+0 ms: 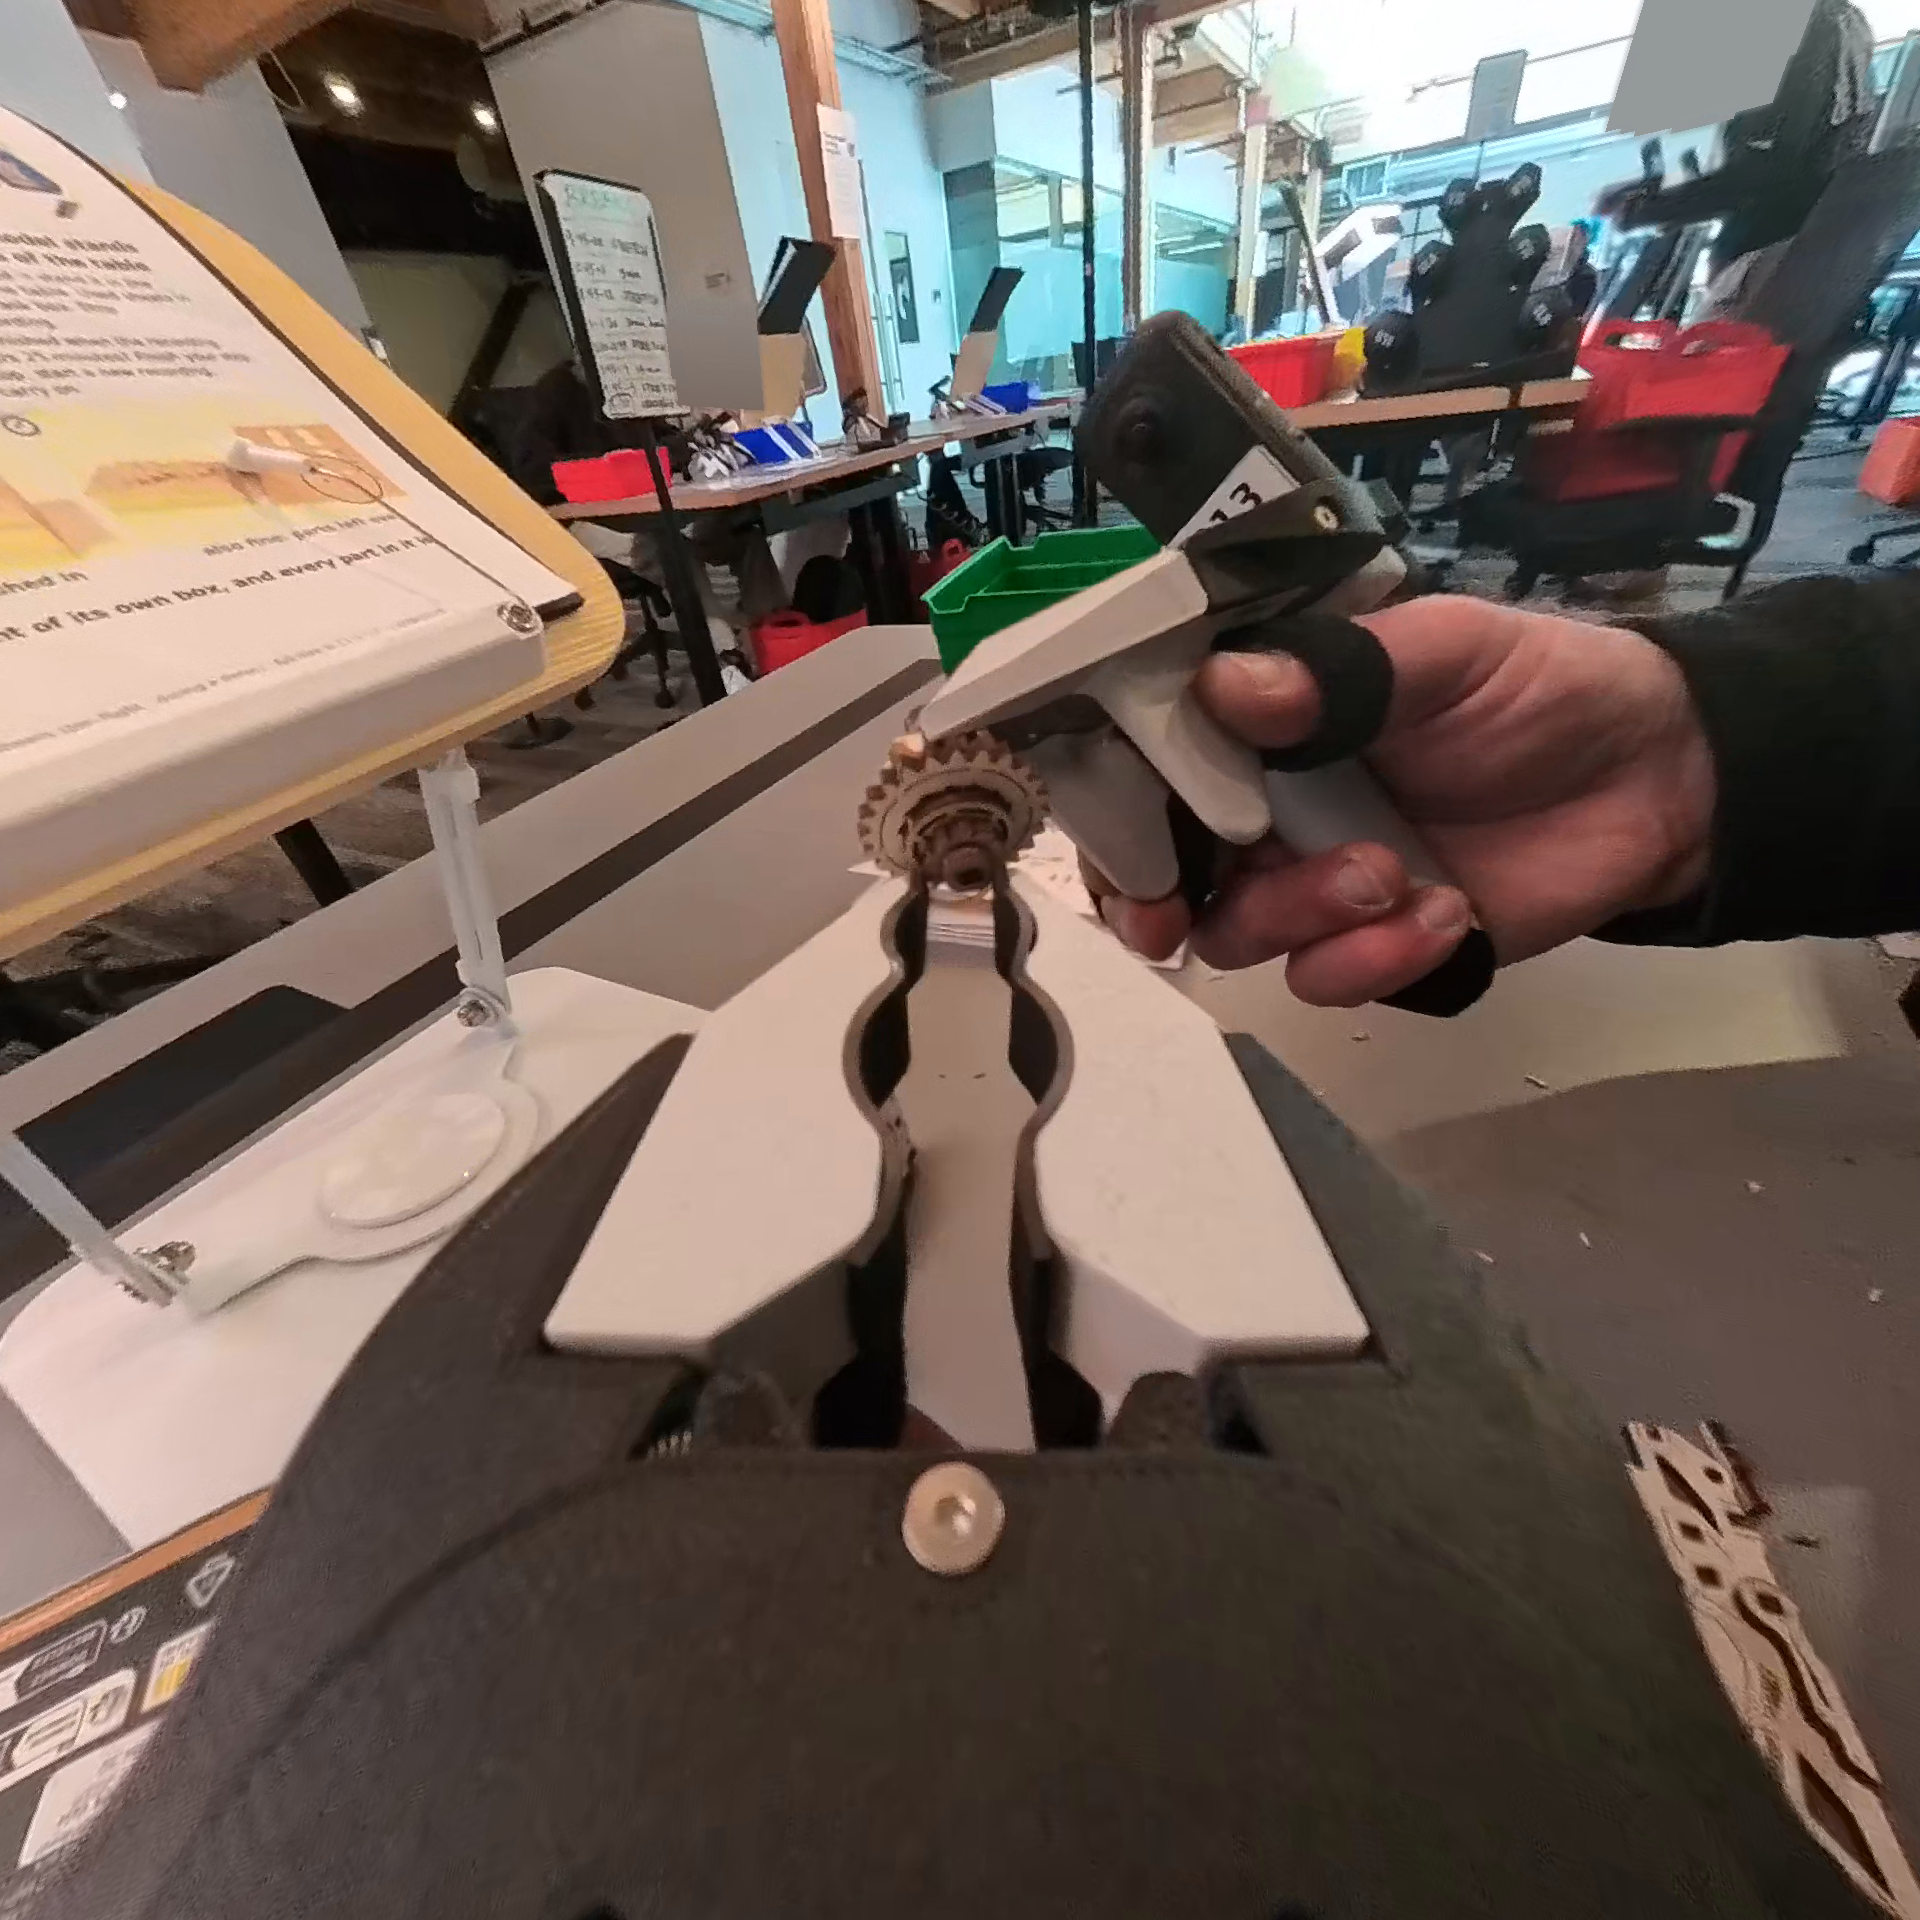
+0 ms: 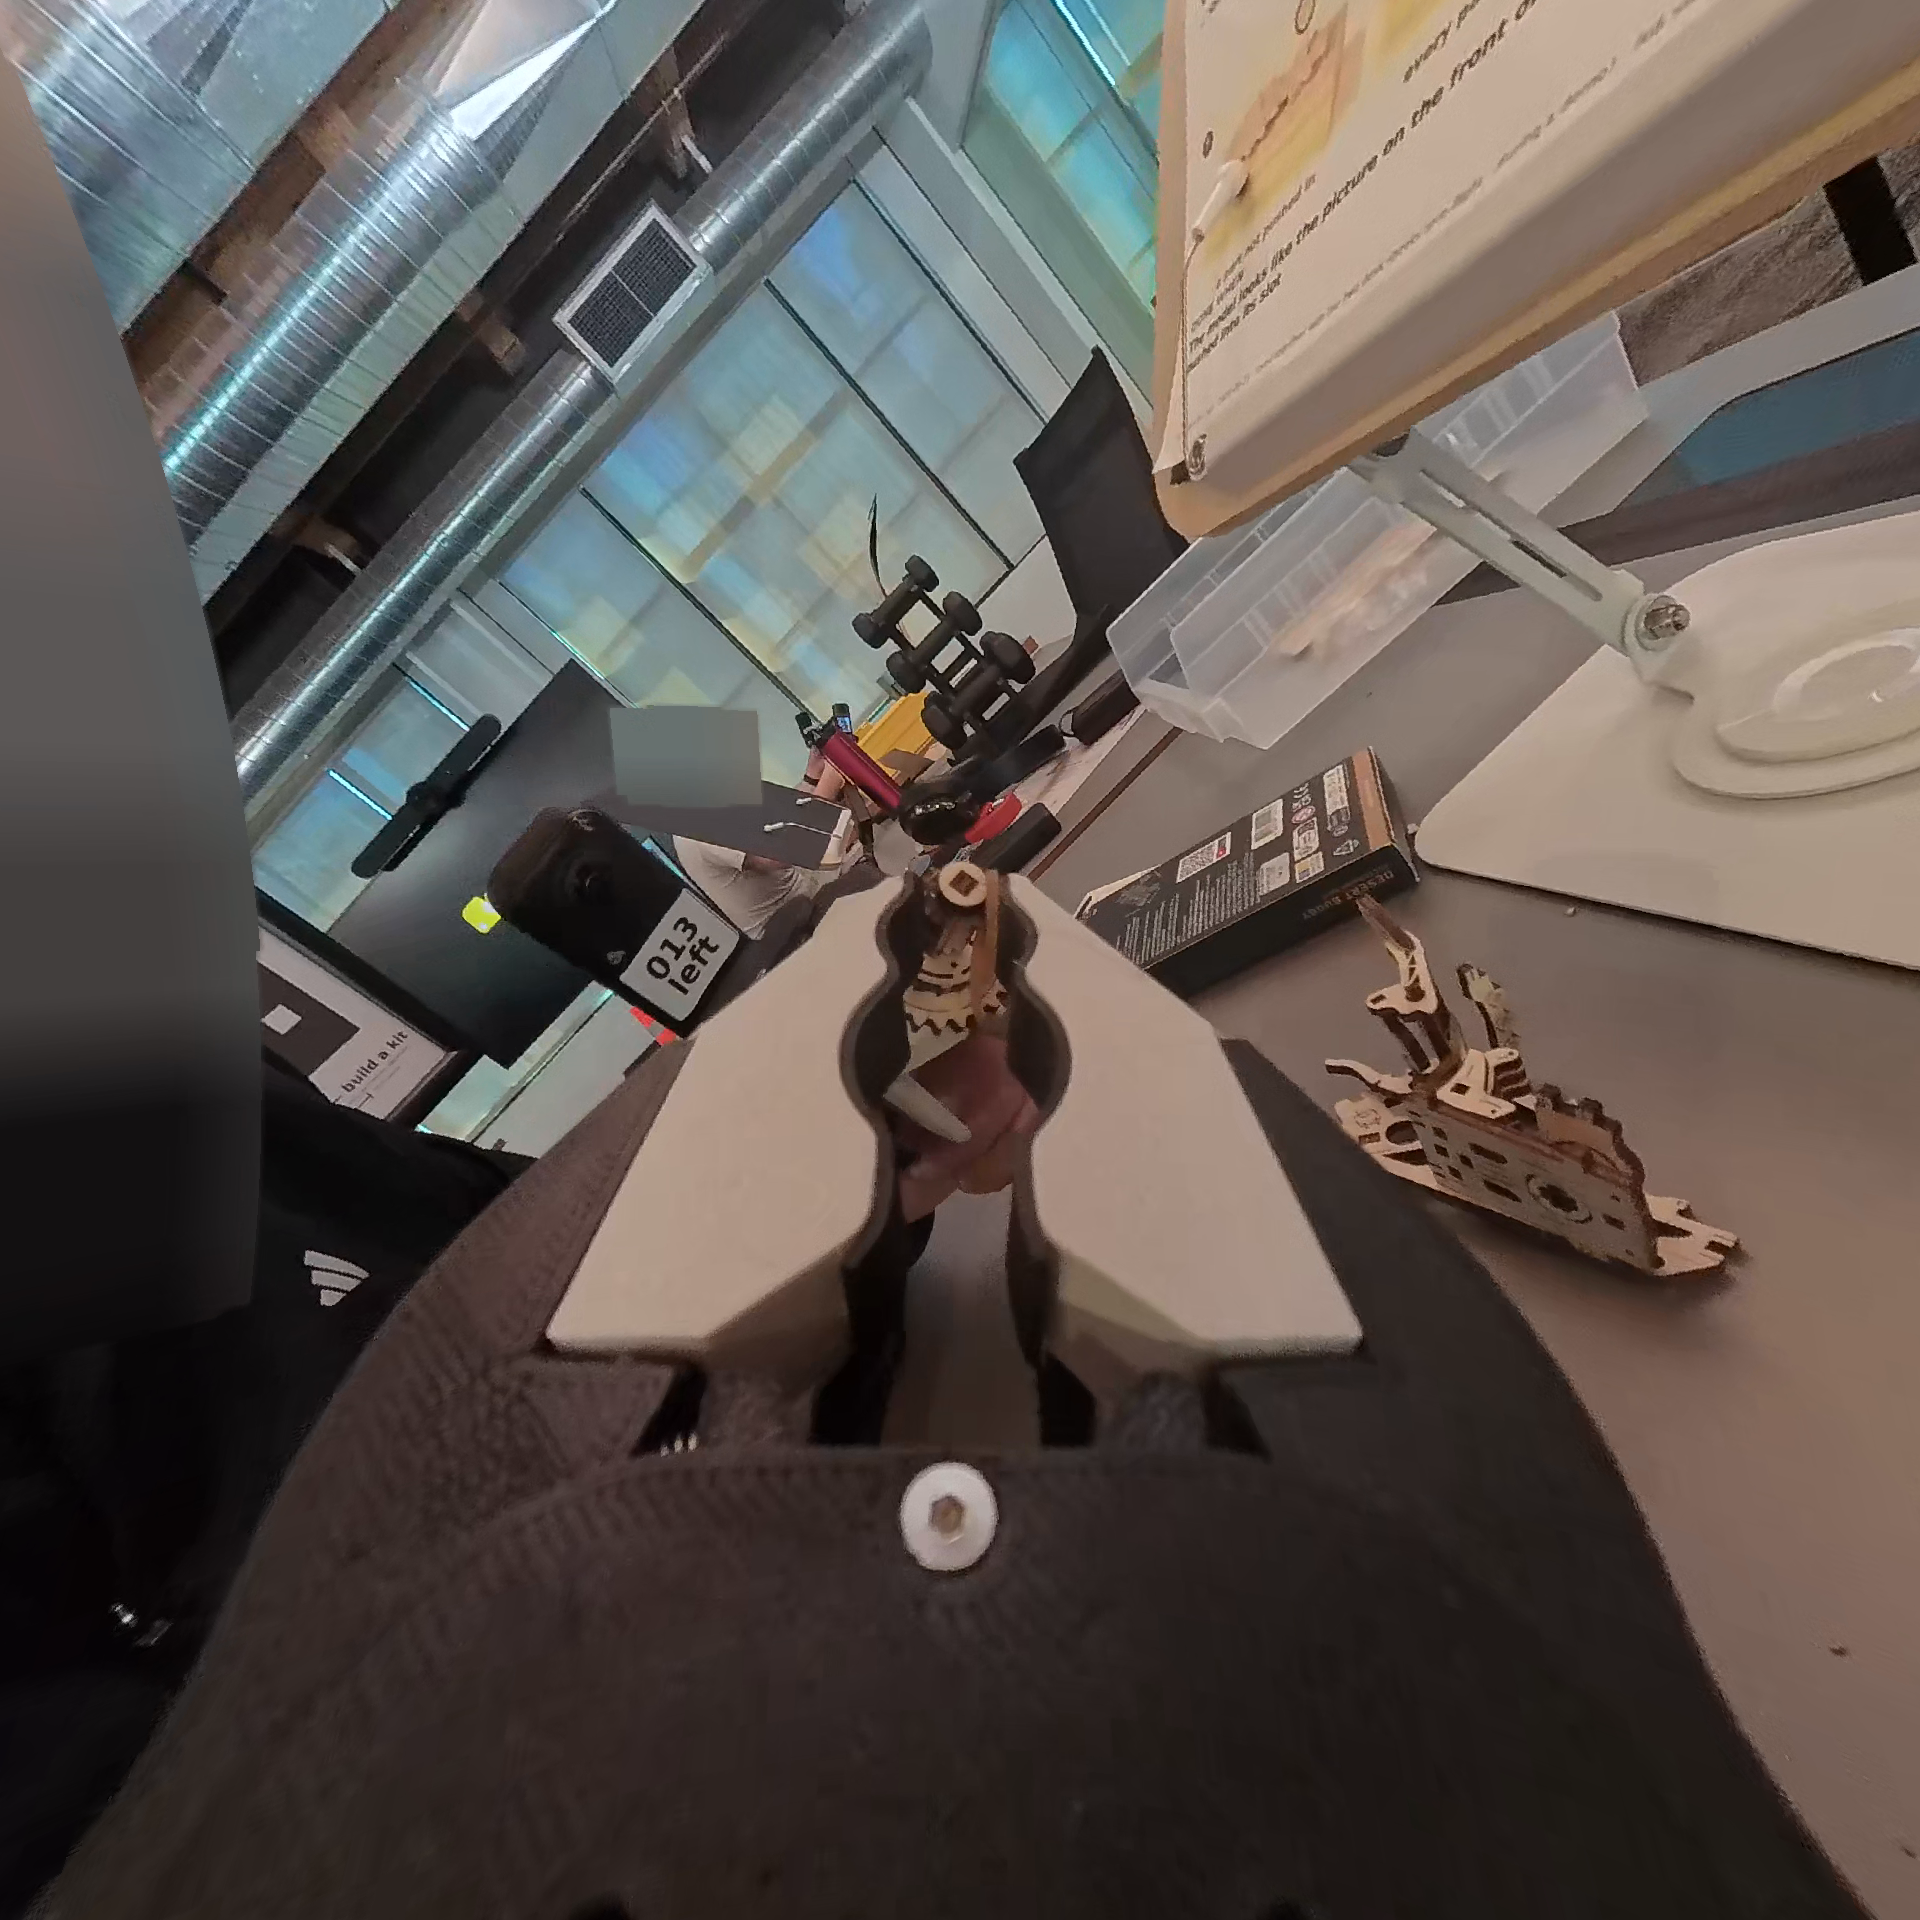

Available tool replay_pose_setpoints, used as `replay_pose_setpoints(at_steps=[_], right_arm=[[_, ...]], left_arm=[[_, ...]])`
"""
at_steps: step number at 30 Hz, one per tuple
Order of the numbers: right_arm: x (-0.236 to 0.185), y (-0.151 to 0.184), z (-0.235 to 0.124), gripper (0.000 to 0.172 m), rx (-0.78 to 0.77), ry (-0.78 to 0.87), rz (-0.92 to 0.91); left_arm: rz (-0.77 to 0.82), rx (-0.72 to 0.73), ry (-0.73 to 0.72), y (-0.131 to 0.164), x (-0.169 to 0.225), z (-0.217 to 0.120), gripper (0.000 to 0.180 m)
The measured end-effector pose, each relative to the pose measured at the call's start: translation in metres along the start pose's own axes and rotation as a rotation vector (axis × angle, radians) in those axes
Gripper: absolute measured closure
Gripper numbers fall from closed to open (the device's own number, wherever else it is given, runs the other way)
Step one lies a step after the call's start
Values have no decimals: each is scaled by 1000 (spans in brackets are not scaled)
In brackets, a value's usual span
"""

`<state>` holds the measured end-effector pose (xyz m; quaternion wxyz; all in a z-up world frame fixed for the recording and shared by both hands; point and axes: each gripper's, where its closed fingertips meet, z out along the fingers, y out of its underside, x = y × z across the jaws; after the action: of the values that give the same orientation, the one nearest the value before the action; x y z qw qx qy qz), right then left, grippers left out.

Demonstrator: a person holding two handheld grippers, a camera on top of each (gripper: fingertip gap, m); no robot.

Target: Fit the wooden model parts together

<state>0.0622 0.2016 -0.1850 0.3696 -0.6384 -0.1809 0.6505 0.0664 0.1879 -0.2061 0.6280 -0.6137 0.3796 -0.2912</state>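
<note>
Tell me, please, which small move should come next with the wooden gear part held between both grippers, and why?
Probably a gentle push of the two grippers toward each other along the axle. The left gripper pinches the hub end of the wooden gear stack, while the right gripper grips the same piece at its toothed rim, so it is supported at both ends for seating.

Gear stack point(image 1: 961, 805) was seen as laser-cut plywood w/ scorched dark edges, matt. Fingers point(image 1: 727, 1174) were moulded in smooth matt white plastic; gripper body point(image 1: 935, 1714) in rough, layered black plastic. Table point(image 2: 1662, 1455) was finished matt grey. Model frame point(image 2: 1507, 1143): pale plywood.
</note>
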Motion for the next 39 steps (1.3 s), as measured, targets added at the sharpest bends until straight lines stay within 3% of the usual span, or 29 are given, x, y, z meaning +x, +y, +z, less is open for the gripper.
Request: replay_pose_setpoints(at_steps=[7, 15, 20, 29, 36, 39], right_arm=[[-3, -1, 0, 162, 21, -4, -8], [-11, -1, 0, 162, 5, 10, -178], [-14, -3, -1, 162, 33, 10, -200], [-10, -1, -3, 161, 88, -9, -96], [-15, -4, -3, 162, 110, -7, -157], [-15, -3, -2, 162, 84, 19, -215]], left_arm=[[-57, 48, 7, -3, 1, 0, 165], [-313, 143, 160, -7, 3, -3, 169], [-314, 189, 160, -11, 2, -3, 154], [-238, 206, 90, -16, 1, -3, 156], [-326, 232, 128, -20, 3, -2, 158], [-278, 227, 105, -18, 3, -3, 159]])
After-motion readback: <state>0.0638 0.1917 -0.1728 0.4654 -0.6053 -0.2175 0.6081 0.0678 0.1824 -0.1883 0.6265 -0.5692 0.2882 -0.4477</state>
